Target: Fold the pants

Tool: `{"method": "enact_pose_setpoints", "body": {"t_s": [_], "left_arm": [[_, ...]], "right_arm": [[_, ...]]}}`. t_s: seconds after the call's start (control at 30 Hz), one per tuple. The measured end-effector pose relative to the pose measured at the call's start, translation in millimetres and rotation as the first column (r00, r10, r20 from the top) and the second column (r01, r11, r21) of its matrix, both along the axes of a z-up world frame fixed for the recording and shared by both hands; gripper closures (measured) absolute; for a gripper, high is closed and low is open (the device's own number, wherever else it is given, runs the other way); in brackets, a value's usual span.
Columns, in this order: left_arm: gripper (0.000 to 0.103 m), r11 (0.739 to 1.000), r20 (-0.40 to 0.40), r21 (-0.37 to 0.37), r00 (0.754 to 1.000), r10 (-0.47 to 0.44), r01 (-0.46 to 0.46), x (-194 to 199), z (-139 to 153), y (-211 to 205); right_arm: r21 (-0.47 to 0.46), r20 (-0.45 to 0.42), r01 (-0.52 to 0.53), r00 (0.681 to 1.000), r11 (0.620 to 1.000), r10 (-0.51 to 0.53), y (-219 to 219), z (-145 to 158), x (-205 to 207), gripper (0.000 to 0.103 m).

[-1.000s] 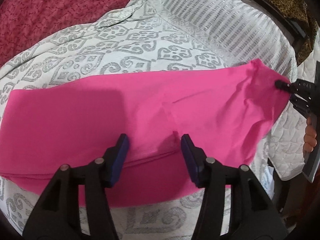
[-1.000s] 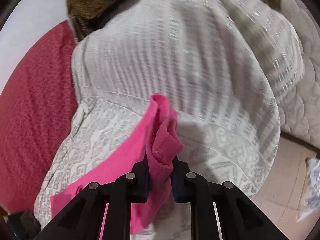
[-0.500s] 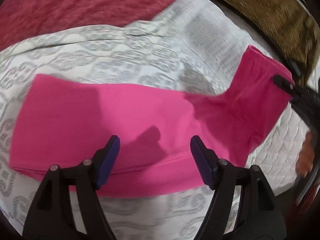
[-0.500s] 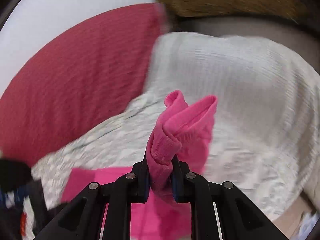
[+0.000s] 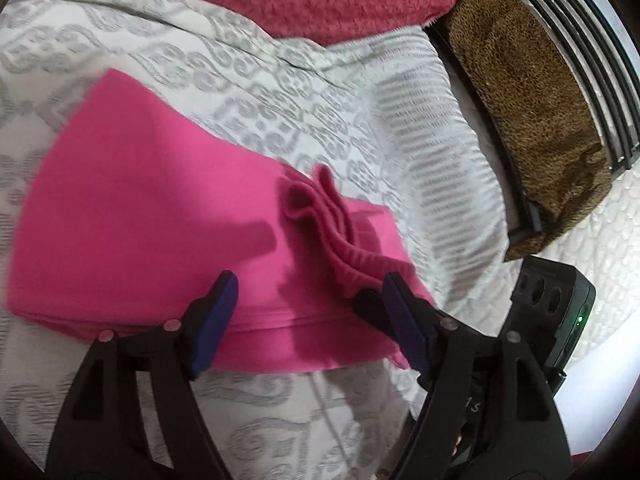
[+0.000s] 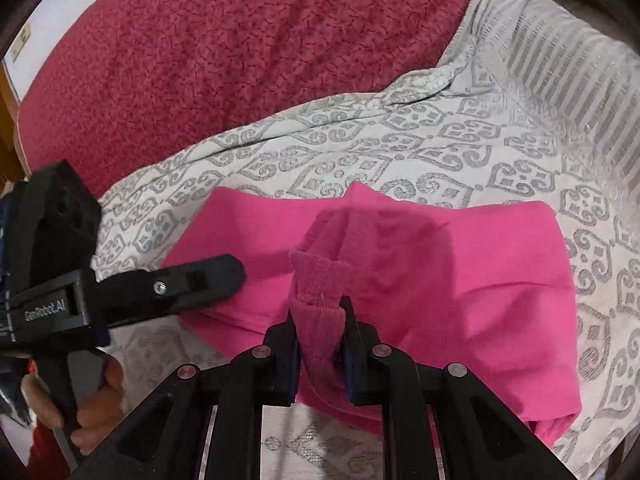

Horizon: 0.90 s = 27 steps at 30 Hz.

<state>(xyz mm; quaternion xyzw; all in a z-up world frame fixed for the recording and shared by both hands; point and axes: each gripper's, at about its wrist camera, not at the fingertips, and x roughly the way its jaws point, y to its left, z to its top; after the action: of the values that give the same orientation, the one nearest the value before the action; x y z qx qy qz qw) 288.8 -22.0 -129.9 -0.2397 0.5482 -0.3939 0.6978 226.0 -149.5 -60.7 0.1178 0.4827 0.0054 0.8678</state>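
Right gripper [image 6: 320, 344] fingers still pinch the bright pink knit pants [image 6: 460, 280] waistband, now carried over the legs; left gripper [image 5: 308, 320] has spread wide, empty.

The pants [image 6: 460, 280] ahead of the right claw [image 6: 320, 344] are plain hot pink, with no print; the ribbed waistband pinched between its pads is the same pink, a shade duller. That claw is black with dark blue pads. The left claw [image 5: 308, 320] is black too, its pads [image 5: 212, 320] deep blue-violet. Under both claws the bedspread [image 5: 240, 68] is off-white with grey scroll-and-diamond motifs, turning to grey stripes farther ahead and to the right. Beyond it lies a blanket [image 6: 240, 48] of mottled crimson. Far right of the left claw, a cloth [image 5: 528, 92] shows a brown leopard-like speckle.
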Motion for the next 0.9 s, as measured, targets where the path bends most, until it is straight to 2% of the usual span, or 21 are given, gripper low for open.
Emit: {"method": "enact_pose_setpoints", "body": {"t_s": [0.2,0.33,0.43,0.47,0.5,0.53,0.57,0.6,0.63,0.73,0.9], "left_arm": [[0.023,0.994,-0.026,-0.011,0.994,-0.106,0.106,-5,5,-36],[0.023,0.989,-0.047,0.031,0.989,-0.143,0.144,-2,1,-55],[0.023,0.988,-0.047,0.063,0.990,-0.137,0.140,1,-3,-64],[0.026,0.988,-0.030,0.080,0.991,-0.133,0.135,2,-3,-66],[0.039,0.986,-0.012,0.098,0.991,-0.133,0.133,2,-2,-69],[0.054,0.984,0.003,0.121,0.991,-0.131,0.130,3,-2,-70],[0.062,0.981,0.016,0.153,0.992,-0.127,0.123,3,-2,-72],[0.076,0.977,0.025,0.179,0.992,-0.124,0.118,4,-2,-73],[0.080,0.972,0.032,0.204,0.992,-0.123,0.114,4,-2,-74],[0.086,0.973,0.050,0.208,0.992,-0.115,0.102,4,1,-73],[0.088,0.961,0.156,0.264,0.979,-0.128,0.083,-2,23,-81]], "right_arm": [[-0.009,0.002,-0.020,1.000,1.000,0.020,2,0,-1,0.086],[-0.046,-0.002,-0.052,0.999,0.998,0.052,9,-5,-6,0.084],[-0.048,-0.013,-0.111,0.994,0.993,0.111,15,-9,-10,0.069],[-0.023,-0.021,-0.136,0.990,0.990,0.136,16,-9,-13,0.058],[-0.002,-0.024,-0.150,0.988,0.989,0.149,15,-8,-15,0.052],[0.016,-0.019,-0.157,0.987,0.987,0.158,13,-6,-21,0.051],[0.019,-0.011,-0.156,0.988,0.988,0.156,9,-4,-25,0.051],[0.025,-0.003,-0.148,0.989,0.989,0.148,3,0,-31,0.051],[0.036,0.004,-0.136,0.991,0.990,0.136,-3,3,-36,0.051],[0.069,0.014,-0.066,0.998,0.995,0.065,-36,14,-52,0.050],[0.069,0.013,0.134,0.991,0.989,-0.135,-97,23,-75,0.049]]}}
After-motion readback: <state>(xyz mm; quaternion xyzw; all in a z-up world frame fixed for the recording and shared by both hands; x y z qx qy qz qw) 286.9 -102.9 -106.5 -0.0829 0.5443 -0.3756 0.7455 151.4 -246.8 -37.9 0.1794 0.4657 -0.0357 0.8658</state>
